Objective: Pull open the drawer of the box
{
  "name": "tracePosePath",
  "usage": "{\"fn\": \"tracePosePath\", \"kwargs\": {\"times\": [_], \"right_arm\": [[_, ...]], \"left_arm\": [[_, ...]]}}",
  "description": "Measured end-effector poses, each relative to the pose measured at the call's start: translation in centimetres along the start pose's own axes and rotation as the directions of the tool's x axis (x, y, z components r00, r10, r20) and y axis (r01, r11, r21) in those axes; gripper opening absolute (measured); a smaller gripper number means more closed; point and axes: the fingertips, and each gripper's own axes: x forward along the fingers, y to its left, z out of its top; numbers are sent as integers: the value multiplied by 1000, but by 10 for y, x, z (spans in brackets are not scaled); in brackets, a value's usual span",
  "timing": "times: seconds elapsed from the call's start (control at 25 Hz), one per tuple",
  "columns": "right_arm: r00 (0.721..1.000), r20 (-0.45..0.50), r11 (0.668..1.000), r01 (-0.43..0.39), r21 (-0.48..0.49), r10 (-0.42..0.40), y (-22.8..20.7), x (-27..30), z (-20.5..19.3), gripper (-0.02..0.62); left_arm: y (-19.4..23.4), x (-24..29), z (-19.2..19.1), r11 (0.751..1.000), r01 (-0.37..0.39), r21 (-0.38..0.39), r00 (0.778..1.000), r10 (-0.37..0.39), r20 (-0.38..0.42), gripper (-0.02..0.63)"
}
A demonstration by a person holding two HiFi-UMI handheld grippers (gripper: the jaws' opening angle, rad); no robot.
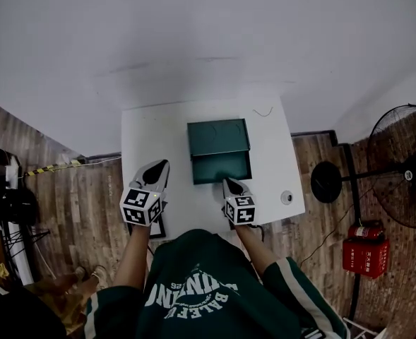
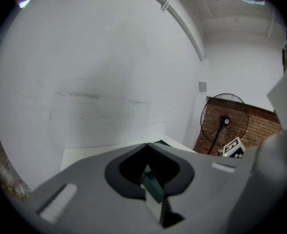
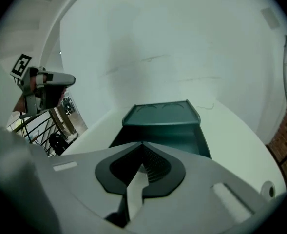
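Dark-green box sits mid-surface, its drawer already slid out toward the person. Right claw, pressed together and empty, is just beside the drawer's front. Left claw, likewise closed, hangs apart. The pull looks finished; next, simply back away.

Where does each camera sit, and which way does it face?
Head view: on the person's head, steeply down at table, open-drawer box, both forearms, left gripper, right gripper.
Left gripper view: on that gripper, facing wall and fan; its shut jaws show.
Right gripper view: on that gripper, facing the box; its shut jaws show.
Shared: box in head and right gripper views.
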Motion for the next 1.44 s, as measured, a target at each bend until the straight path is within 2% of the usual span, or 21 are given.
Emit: {"fn": "tracePosePath", "kwargs": {"times": [0.24, 0.44, 0.6, 0.76, 1.44], "right_arm": [[979, 177, 988, -83, -132, 106, 34, -13, 92, 2], [934, 321, 977, -100, -190, 158, 50, -39, 169, 2], [899, 399, 974, -103, -202, 178, 56, -57, 203, 2], [887, 423, 972, -102, -210, 185, 61, -65, 210, 2], [902, 396, 975, -101, -198, 174, 52, -56, 192, 2]], "left_arm": [[1, -3, 33, 999, -15, 49, 997, 11, 81, 52], [-3, -7, 63, 996, -20, 88, 990, 7, 140, 52], [-1, -7, 69, 995, -25, 100, 989, 10, 148, 52], [1, -10, 68, 995, -29, 99, 990, 15, 142, 52], [0, -2, 65, 996, -19, 90, 989, 5, 147, 52]]}}
